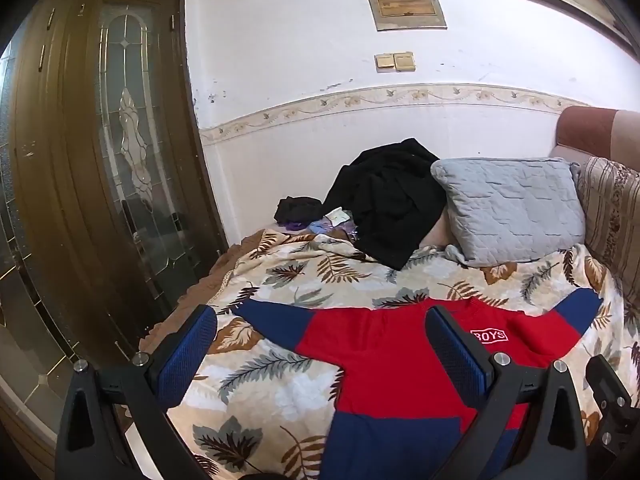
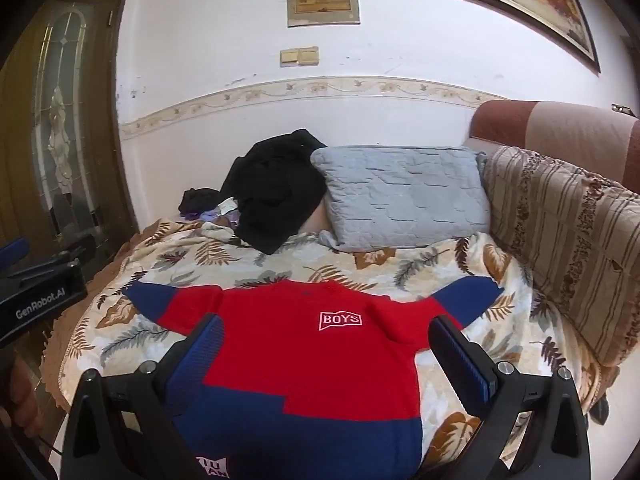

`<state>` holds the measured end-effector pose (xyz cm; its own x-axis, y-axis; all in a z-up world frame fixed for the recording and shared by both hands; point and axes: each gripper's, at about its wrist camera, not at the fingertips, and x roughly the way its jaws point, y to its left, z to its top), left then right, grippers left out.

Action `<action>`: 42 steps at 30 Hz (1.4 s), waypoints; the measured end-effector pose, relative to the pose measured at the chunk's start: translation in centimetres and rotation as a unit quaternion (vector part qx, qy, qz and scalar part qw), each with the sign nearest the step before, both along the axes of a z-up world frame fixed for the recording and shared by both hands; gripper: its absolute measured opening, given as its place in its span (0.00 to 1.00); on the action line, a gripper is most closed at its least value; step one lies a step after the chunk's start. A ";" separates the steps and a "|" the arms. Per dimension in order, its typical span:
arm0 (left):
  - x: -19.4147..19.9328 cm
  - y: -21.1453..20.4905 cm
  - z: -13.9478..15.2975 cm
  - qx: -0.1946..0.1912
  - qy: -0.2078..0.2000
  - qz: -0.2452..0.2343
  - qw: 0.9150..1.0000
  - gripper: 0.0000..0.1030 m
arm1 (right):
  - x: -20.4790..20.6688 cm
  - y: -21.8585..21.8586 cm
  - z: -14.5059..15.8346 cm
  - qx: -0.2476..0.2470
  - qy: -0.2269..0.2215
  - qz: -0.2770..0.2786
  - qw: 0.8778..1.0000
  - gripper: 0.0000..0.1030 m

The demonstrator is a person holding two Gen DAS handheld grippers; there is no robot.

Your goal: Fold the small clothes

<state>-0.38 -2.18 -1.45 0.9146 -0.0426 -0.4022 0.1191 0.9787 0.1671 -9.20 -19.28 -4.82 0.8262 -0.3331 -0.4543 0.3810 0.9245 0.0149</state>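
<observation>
Jaws on both grippers spread as wide as they go, holding nothing: left gripper [image 1: 322,346] poised over the sweater's left half, right gripper [image 2: 326,354] over its chest. Spread flat on the leaf-print bedspread [image 2: 280,264], face up, both sleeves out to the sides: red and blue sweater [image 2: 304,360]. Not yet begun, by the look of it; no fold made, sleeves and body all left to turn in. Red knit across chest and shoulders, blue lower body and cuffs. Small white "BOYS" patch [image 2: 341,319] on the chest.
</observation>
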 end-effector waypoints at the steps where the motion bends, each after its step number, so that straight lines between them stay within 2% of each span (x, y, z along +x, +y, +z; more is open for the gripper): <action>1: -0.1 -0.2 -0.1 0.001 0.001 -0.002 1.000 1.00 | -0.1 -0.1 -0.2 0.001 0.001 -0.002 1.000 1.00; 11: -2.3 -0.3 -1.0 0.001 0.012 -0.020 1.000 1.00 | -1.3 -2.3 -0.3 0.019 0.009 -0.027 0.999 1.00; 29: -6.6 1.3 -0.1 0.000 0.000 -0.031 1.000 1.00 | -3.8 0.4 0.6 0.008 0.009 -0.020 1.000 1.00; 42: -7.4 1.9 0.2 -0.002 -0.008 -0.039 0.999 1.00 | -4.3 0.9 1.1 0.001 0.006 -0.019 1.000 1.00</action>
<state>-7.77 -0.27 -1.21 0.9145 -0.1148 -0.3879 0.1921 0.9671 0.1665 -13.45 -18.39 -3.70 0.8067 -0.3636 -0.4658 0.4169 0.9089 0.0125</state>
